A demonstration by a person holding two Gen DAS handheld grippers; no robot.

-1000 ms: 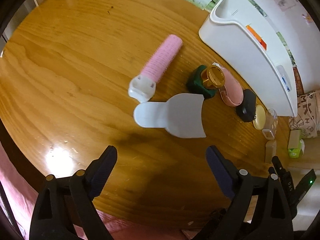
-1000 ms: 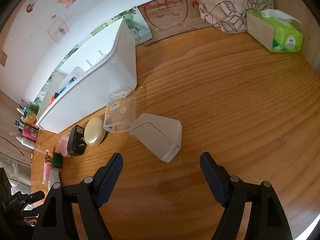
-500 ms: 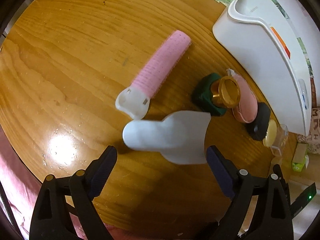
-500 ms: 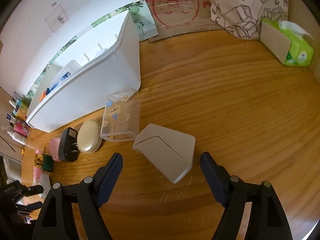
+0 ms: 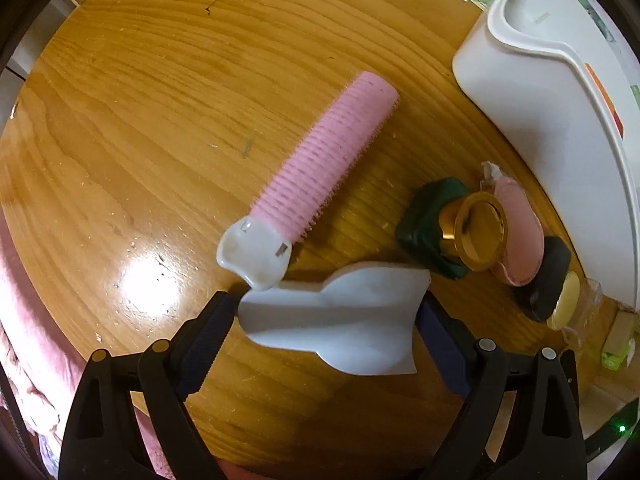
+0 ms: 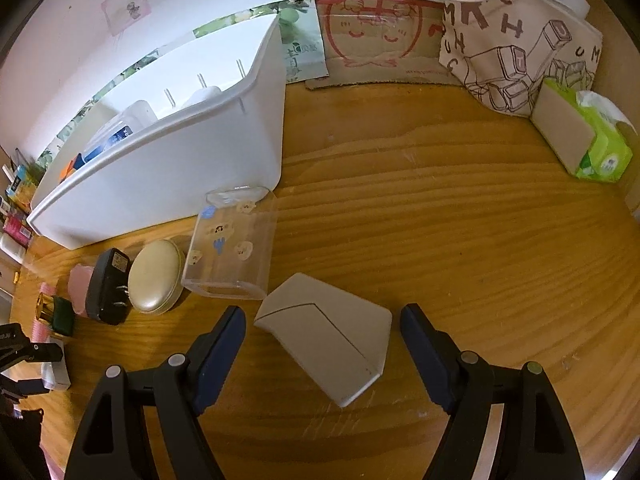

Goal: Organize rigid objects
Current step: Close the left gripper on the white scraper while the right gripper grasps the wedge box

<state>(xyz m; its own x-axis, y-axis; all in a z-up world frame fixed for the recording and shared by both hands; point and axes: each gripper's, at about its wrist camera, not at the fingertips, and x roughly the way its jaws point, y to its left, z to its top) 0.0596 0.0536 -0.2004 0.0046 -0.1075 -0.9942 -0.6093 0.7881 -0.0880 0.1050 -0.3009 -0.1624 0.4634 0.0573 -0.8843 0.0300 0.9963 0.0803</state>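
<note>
A white scoop-shaped piece (image 5: 332,320) lies flat on the wooden table (image 5: 160,120), between the fingers of my left gripper (image 5: 324,332). The jaws stand wide and straddle its two ends; I see no squeeze. A pink hair roller with a white end (image 5: 320,164) lies just beyond it, touching the scoop's narrow end. In the right wrist view a pale grey wedge-shaped box (image 6: 328,340) sits between the open fingers of my right gripper (image 6: 322,336), with gaps on both sides.
A long white bin (image 6: 168,184) holding items stands behind. Along its front sit a clear box (image 6: 232,244), a cream compact (image 6: 156,280), a black charger (image 6: 108,288), a pink case (image 5: 520,232) and a green bottle with a gold cap (image 5: 452,228). A tissue pack (image 6: 588,140) and a tote bag (image 6: 516,40) are at the far right.
My left gripper has come down over the white scoop, which now lies between its fingers. My right gripper has closed in on the wedge box. Neither jaw width has changed.
</note>
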